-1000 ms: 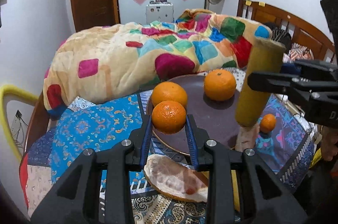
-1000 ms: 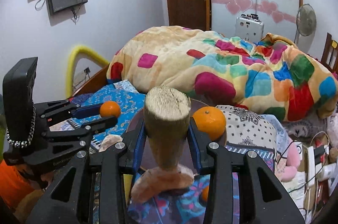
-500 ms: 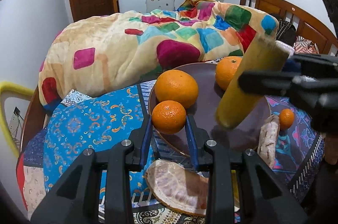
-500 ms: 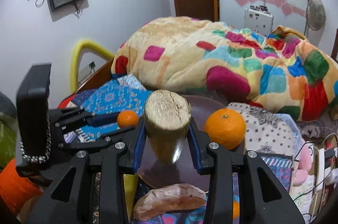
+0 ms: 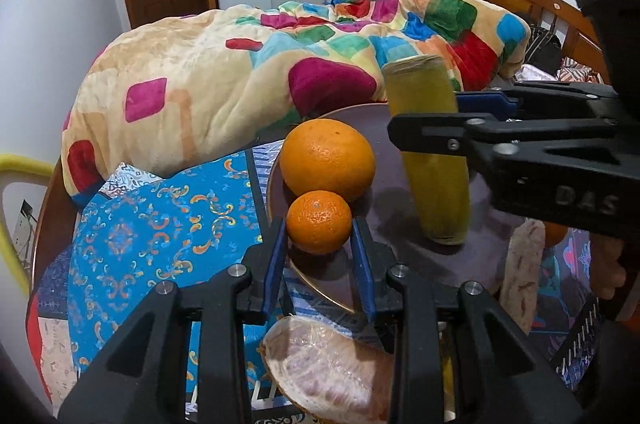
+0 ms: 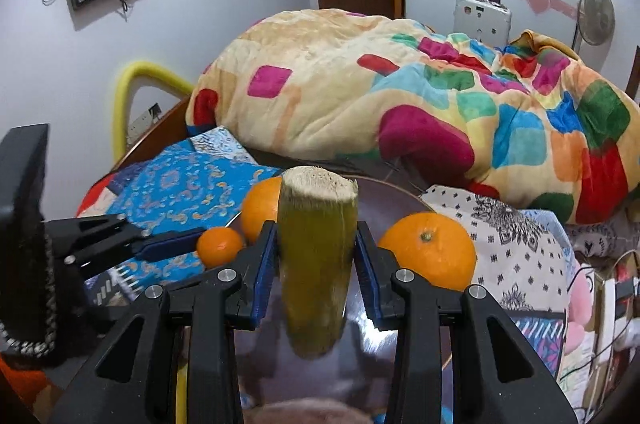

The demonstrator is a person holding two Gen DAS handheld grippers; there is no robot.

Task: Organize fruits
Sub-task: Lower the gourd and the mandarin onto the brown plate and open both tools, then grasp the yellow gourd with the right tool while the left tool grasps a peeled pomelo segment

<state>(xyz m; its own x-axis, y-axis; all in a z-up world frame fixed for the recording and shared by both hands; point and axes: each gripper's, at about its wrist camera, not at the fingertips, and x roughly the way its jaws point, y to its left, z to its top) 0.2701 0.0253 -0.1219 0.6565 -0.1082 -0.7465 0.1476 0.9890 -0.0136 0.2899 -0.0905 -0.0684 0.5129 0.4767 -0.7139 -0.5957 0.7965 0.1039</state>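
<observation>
Left tool (image 5: 319, 244) tilts down, clamping small orange (image 5: 319, 222) over plate (image 5: 404, 264).

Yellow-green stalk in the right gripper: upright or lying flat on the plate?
Near upright. The stalk stands steeply between the right gripper pads, cut end up, lower end at the dark plate; actual contact cannot be told.

Orange fruit, a yellow-green stalk and a dark plum plate on blue patterned cloth.

The small round orange mandarin (image 5: 319, 222) and the bigger round orange (image 5: 327, 160) at its 12 o'clock are bright orange; the cut sugarcane piece (image 5: 430, 160) is yellow-green with a pale straw-coloured end. The round glossy plate (image 5: 400, 252) is dark purple-brown with a thin gold rim. The bedsheet (image 5: 160, 224) is blue with orange and white scrolls. The fleece blanket (image 5: 224, 72) is cream with magenta, red, green, blue and orange patches.
</observation>
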